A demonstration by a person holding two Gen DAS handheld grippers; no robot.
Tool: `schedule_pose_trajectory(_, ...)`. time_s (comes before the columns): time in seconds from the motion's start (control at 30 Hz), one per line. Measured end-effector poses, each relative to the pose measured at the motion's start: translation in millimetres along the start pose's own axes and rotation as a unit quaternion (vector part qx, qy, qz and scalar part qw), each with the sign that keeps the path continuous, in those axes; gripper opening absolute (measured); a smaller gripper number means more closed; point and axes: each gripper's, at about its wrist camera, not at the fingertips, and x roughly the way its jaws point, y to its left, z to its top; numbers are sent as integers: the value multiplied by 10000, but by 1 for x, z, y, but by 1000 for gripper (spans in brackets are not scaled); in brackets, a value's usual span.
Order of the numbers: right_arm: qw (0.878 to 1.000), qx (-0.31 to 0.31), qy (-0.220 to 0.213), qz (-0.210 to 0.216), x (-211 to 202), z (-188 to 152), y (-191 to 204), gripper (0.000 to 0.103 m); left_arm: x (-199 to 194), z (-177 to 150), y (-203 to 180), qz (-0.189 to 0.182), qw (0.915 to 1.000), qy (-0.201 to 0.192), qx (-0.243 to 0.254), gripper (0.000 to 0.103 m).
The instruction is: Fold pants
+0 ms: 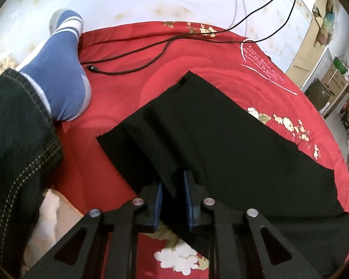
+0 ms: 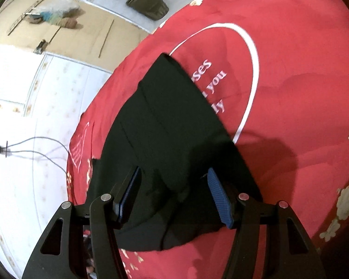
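Black pants (image 1: 209, 134) lie on a red floral bedspread (image 1: 132, 83), the legs stretching away from me. My left gripper (image 1: 173, 181) is shut on a raised fold of the pants' near edge, cloth pinched between its blue pads (image 1: 190, 200). In the right wrist view the pants (image 2: 165, 127) lie lengthwise on the bedspread (image 2: 290, 93). My right gripper (image 2: 174, 179) is open, its blue pads (image 2: 218, 197) wide apart on either side of a bunched hump of black cloth, close above it.
A person's leg in dark jeans (image 1: 14, 144) and a blue sock (image 1: 60, 69) rests on the bed at left. Black cables (image 1: 137, 53) lie across the far bedspread. The bed's edge, pale floor (image 2: 23, 186), cardboard (image 2: 76, 32) and clutter lie beyond.
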Motion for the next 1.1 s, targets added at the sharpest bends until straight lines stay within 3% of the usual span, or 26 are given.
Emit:
schedule_pose_trajectory(0.07, 9998, -149, -30, -94, 3, -1, 5, 59, 1, 1, -1, 21, 10000, 0, 24, 14)
schedule_pose_trajectory(0.13, 9991, -293, -76, -293, 4, -1, 8, 46, 1, 2, -2, 42, 10000, 2, 48, 12)
schedule_pose_trajectory(0.17, 9989, -285, -62, -369, 5, 0, 6, 22, 1, 2, -2, 53, 10000, 5, 61, 11)
schedule_pose_trajectory(0.2, 9990, -208, 5, -393, 7, 1, 3, 11, 0, 1, -2, 63, 10000, 8, 72, 9)
schedule_pose_trajectory(0.33, 9991, -297, 36, -311, 4, 2, 4, 4, 0, 3, 0, 53, 10000, 42, 39, 7)
schedule_pose_trajectory(0.5, 9980, -569, -255, -69, -17, 8, 13, 1, 1, 4, -3, 70, 10000, 41, 56, 6)
schedule_pose_trajectory(0.6, 9981, -580, -205, 30, -17, 15, 15, 0, 1, 4, -2, 48, 10000, 51, 37, 6)
schedule_pose_trajectory(0.67, 9971, -725, -203, -127, -17, 15, 18, 0, 1, 4, -1, 35, 10000, 59, 40, 6)
schedule_pose_trajectory(0.73, 9952, -752, -291, -559, -17, 16, 18, 1, 1, 4, -2, 41, 10000, 54, 63, 6)
schedule_pose_trajectory(0.77, 9949, -686, -349, -649, -17, 16, 17, 16, 1, 3, -2, 42, 9999, 56, 73, 6)
schedule_pose_trajectory(0.8, 9950, -604, -368, -699, -15, 19, 14, 39, 1, 3, -2, 44, 9999, 54, 80, 6)
schedule_pose_trajectory(0.87, 9936, -626, -181, -919, -5, 22, 11, 64, 1, 3, -2, 47, 9999, 50, 95, 6)
schedule_pose_trajectory(0.93, 9922, -715, 221, -997, 12, 22, 12, 64, 1, 3, -2, 50, 9999, 54, 114, 6)
schedule_pose_trajectory(1.03, 9860, -1027, 225, -1291, 15, 19, 21, 62, 1, 3, -2, 37, 9999, 72, 118, 6)
schedule_pose_trajectory(1.1, 9806, -1096, 123, -1623, 13, 20, 22, 30, 1, 4, -2, 57, 9998, 91, 140, 6)
